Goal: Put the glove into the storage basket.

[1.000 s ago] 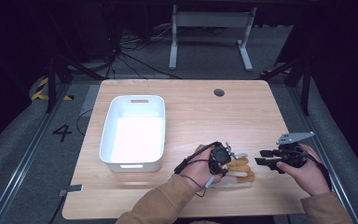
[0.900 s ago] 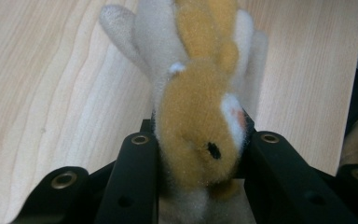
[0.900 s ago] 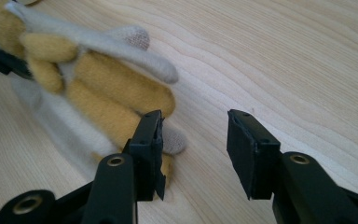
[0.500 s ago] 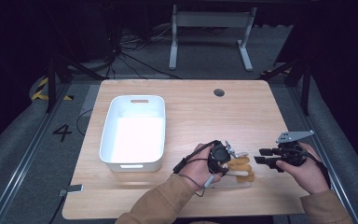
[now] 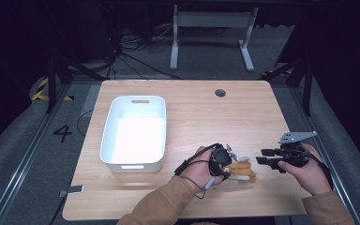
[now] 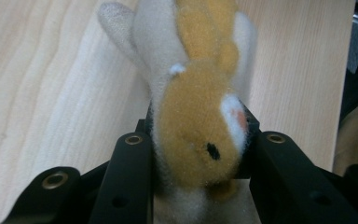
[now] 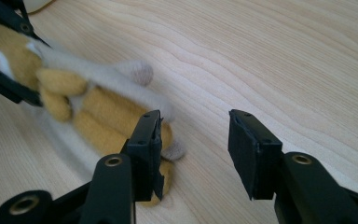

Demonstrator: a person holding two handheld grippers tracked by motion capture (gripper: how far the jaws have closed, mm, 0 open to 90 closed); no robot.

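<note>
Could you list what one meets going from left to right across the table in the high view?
White bin → left gripper → plush toy → right gripper.

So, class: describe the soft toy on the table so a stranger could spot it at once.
Start at the wooden table and find the white tub. To its right, near the front edge, lies the soft toy, head between the left gripper jaws. It is the one furry tan-and-cream thing there.
</note>
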